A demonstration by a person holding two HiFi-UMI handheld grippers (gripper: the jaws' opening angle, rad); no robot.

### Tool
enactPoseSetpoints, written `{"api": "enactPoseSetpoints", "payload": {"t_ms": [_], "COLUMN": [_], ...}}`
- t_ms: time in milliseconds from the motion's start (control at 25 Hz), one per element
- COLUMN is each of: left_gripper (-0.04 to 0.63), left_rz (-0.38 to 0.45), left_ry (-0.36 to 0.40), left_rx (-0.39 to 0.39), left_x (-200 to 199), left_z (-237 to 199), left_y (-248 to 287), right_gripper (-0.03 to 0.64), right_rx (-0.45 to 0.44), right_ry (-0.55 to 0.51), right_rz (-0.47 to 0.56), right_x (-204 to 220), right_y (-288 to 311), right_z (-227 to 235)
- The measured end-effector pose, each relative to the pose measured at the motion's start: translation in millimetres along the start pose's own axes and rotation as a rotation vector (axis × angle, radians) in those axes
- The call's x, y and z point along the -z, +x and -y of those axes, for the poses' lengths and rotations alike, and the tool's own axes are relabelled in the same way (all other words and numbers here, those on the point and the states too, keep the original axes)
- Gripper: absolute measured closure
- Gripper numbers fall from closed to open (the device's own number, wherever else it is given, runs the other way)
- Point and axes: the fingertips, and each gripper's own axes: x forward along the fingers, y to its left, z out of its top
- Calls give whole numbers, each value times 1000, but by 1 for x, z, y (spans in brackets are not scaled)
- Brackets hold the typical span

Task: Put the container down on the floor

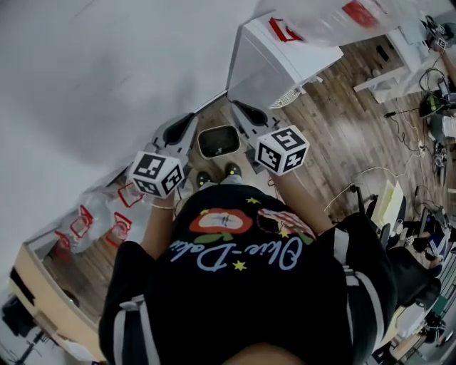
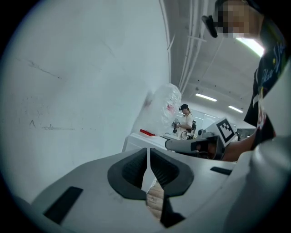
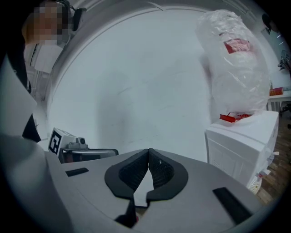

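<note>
L tongs (image 2: 148, 164), R tongs (image 3: 148, 167) closed, empty; container (image 1: 219, 141) on floor (image 1: 342, 142) btwn; wall (image 1: 107, 71) ahead.

Container (image 1: 218, 141) on floor (image 1: 335, 135) before feet (image 1: 232, 170) — cabinet (image 1: 263, 68) behind it, bag (image 1: 320, 21) atop cabinet.

The black shirt (image 1: 242, 285) fills the lower head view and hides the forearms, most of both shoes (image 1: 233, 170) and the floor under them. The container (image 1: 218, 141) shows small there, and what lies in its pale inside cannot be made out. The plastic bag (image 1: 335, 18) on the white cabinet (image 1: 263, 71) is smeared and cut off by the top edge, its red print unreadable. Cables and gear (image 1: 434, 107) along the right edge are too small to name. In the left gripper view a distant person (image 2: 185, 122) is too small to tell what the hands hold.
</note>
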Motion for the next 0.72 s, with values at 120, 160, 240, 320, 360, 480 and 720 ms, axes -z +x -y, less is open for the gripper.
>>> {"api": "enactPoseSetpoints", "payload": {"t_ms": [120,160,240,320,360,480,720], "left_gripper": [574,574,574,574,574,574,574], "left_rz": [3,2,3,5,6,6,-4], "left_ry": [12,16,23,25,26,23,15], "left_rx": [15,16,18,22,23,25,21], "left_x": [-3,-4,-5,-6,-7,-8,-2], "left_z": [7,8,8,9,9,11,16], "left_y": [2,3,3,3,3,3,3], "right_gripper": [617,617,617,618,617,618,618], "right_rx": [14,18,25,29,29,28,18], "right_ry": [-12,-22,-32,-28,-23,-14,-10], "right_rz": [15,21,31,33,32,31,25], "right_x": [-3,-5,-5,-4,-3,-1,2], "right_y": [-4,-5,-6,-7,-7,-9,-13], "right_z": [-2,-2,-4,-6,-7,-8,-10]}}
